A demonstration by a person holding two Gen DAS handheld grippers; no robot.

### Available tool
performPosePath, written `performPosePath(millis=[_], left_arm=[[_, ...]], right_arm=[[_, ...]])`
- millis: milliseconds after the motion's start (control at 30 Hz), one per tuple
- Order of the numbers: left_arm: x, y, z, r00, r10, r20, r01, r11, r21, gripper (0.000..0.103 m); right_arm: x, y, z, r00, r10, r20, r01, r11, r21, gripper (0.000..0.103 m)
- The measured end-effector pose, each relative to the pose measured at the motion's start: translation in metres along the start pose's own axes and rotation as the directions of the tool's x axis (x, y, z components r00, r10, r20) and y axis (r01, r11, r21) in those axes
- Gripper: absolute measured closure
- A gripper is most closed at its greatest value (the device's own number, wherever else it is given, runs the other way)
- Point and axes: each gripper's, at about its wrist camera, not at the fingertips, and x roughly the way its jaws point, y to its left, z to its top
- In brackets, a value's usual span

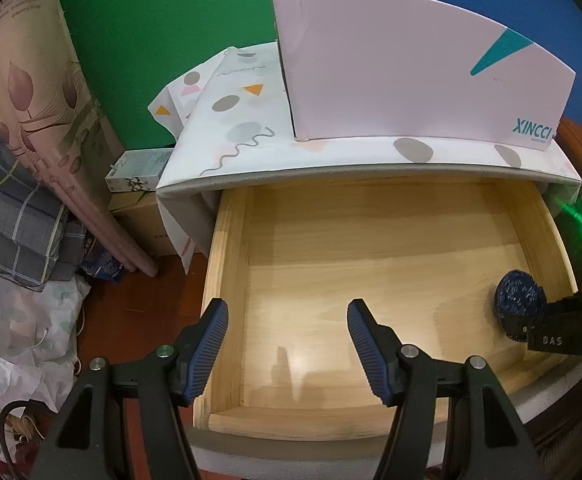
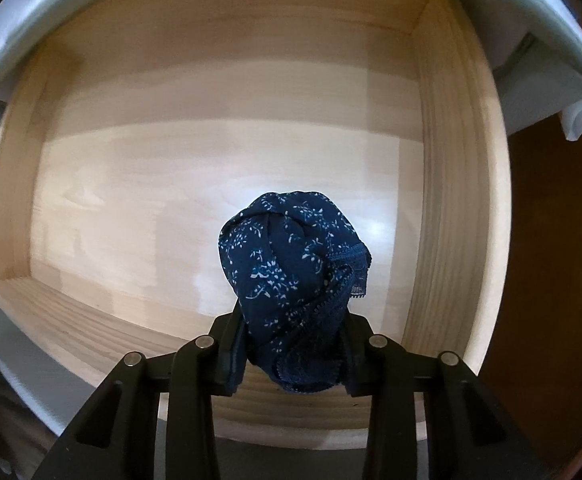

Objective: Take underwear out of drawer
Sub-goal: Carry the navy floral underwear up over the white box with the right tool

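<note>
Box [image 1: 411, 64] on cabinet top [image 1: 331, 160], drawer [image 1: 227, 280] below, underwear [image 2: 291, 276] at drawer's right.

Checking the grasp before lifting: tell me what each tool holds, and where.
Right tool pinches the bunched navy underwear at its lower end. Left tool is open, holding nothing.

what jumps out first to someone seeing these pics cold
The navy floral underwear bunched in the right claw, held over the bare wooden drawer, grabs the eye first. In the left view, the open left claw hovers over the drawer's near left corner, and a white XINCCI box sits on the patterned top above.
</note>
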Motion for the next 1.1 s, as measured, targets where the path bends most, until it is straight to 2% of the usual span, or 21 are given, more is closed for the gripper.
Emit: performPosePath(millis=[100,333,600,633,833,1100], left_arm=[[-0.001,0.001,0.0,1.0,-0.008,0.002,0.008,1.0,-0.005,0.039],[-0.001,0.004,0.002,1.0,-0.023,0.004,0.023,0.999,-0.024,0.039],[-0.001,0.006,0.002,0.999,-0.038,0.001,0.038,0.999,-0.039,0.039],[-0.001,0.006,0.002,0.999,-0.038,0.0,0.038,0.998,-0.04,0.039],[-0.001,0.007,0.002,0.999,-0.04,0.001,0.04,0.998,-0.042,0.039],[-0.001,0.007,0.002,0.999,-0.041,0.001,0.041,0.998,-0.049,0.039]], right_arm=[[-0.01,-0.004,-0.001,0.999,0.039,0.031,-0.039,0.999,-0.003,0.07],[-0.043,-0.018,-0.009,0.991,0.072,0.114,-0.07,0.997,-0.016,0.07],[-0.104,-0.017,-0.012,0.972,0.093,0.217,-0.089,0.996,-0.027,0.07],[-0.121,-0.013,-0.01,0.965,0.092,0.247,-0.087,0.996,-0.031,0.07],[-0.166,-0.007,-0.004,0.943,0.096,0.318,-0.085,0.995,-0.051,0.07],[-0.237,0.007,0.02,0.891,0.083,0.446,-0.059,0.996,-0.068,0.07]])
